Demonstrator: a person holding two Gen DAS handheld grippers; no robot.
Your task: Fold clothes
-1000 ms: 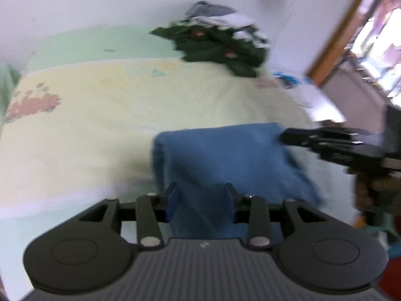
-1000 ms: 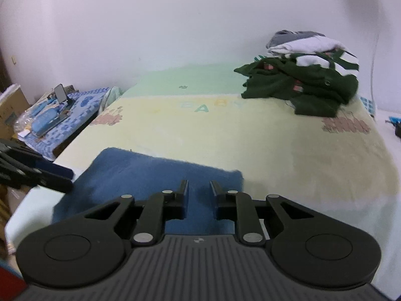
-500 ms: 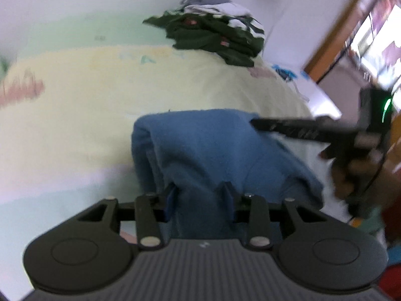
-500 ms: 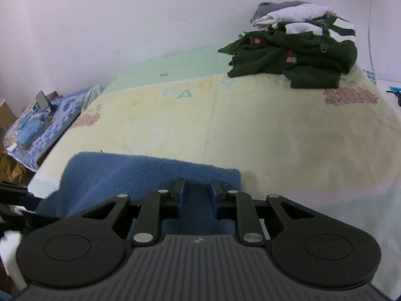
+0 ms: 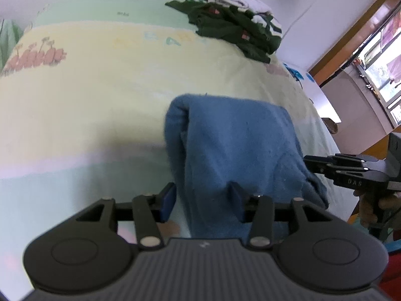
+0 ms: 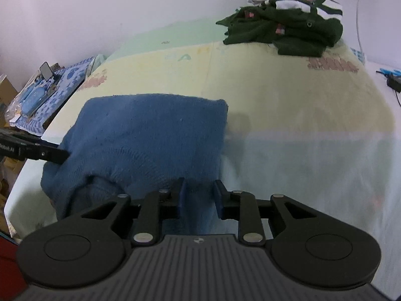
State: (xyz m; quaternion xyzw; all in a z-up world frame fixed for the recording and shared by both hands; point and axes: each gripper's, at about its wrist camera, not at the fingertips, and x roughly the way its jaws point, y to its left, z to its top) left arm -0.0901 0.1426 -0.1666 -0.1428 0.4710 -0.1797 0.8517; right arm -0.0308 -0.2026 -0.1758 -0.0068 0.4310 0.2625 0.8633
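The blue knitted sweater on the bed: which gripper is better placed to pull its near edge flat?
Probably the right gripper: its jaws straddle the blue knitted sweater's near hem, by the corner. The left gripper straddles the bunched side fold.

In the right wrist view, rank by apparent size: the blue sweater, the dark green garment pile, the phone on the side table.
1. blue sweater, largest, though it lies nearest the camera.
2. dark green garment pile, smaller-looking but farther back, so true size is unsure.
3. phone, clearly smallest.

Folded blue knitted garment point(image 6: 150, 135) lying on the pastel-printed bed point(image 6: 288, 105) straight ahead of the right tool point(image 6: 199, 197); heaped dark green clothes point(image 6: 288, 30) far beyond, rightward.
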